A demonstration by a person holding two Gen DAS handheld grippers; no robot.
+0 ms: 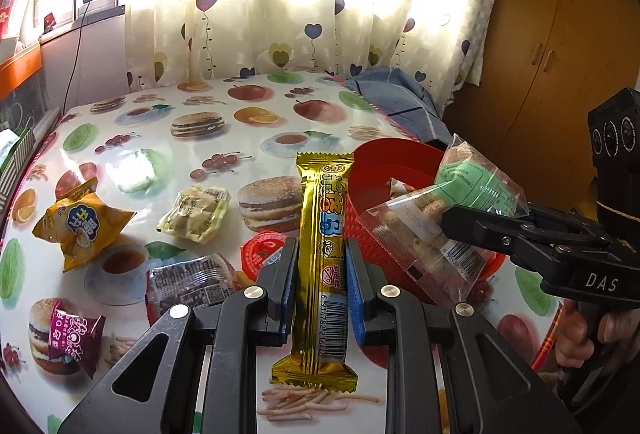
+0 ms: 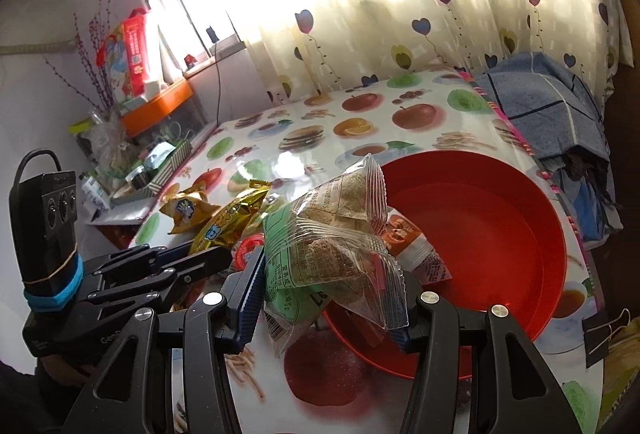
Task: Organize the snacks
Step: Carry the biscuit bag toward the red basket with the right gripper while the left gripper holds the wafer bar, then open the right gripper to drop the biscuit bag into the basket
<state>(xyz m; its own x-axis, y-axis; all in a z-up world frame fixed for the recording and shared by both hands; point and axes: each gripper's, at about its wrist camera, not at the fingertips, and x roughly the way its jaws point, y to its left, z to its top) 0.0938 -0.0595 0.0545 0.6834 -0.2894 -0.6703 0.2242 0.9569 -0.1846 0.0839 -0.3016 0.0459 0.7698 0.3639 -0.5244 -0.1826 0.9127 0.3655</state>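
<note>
Snacks number about nine across both views. Left gripper [image 1: 322,276] is clamped on one long gold foil bar [image 1: 324,254], which stands upright between its blue ribbed pads [image 1: 355,290], crimped ends above and below them. Right gripper [image 2: 324,298] grasps two clear crinkly packets [image 2: 336,246] of brown round biscuits with green labels, pinched together and tilted up over the near rim of one red bowl [image 2: 500,234], round, smooth plastic inside, ribbed on its outer wall. One orange-white packet [image 2: 416,246] lies inside that bowl, just beyond the right gripper's load.

Ahead and left of the left gripper, on the glossy food-printed tablecloth [image 1: 224,94], five more snacks lie loose: one puffy yellow bag [image 1: 82,224], one pale crumpled wrapper [image 1: 196,212], one dark clear-film pack [image 1: 188,284] just beside the left pad, one small purple sachet [image 1: 74,334], and one round red-lidded cup [image 1: 264,248] touching the left finger's outer side. The bowl sits right of the left gripper, close to the bar.
</note>
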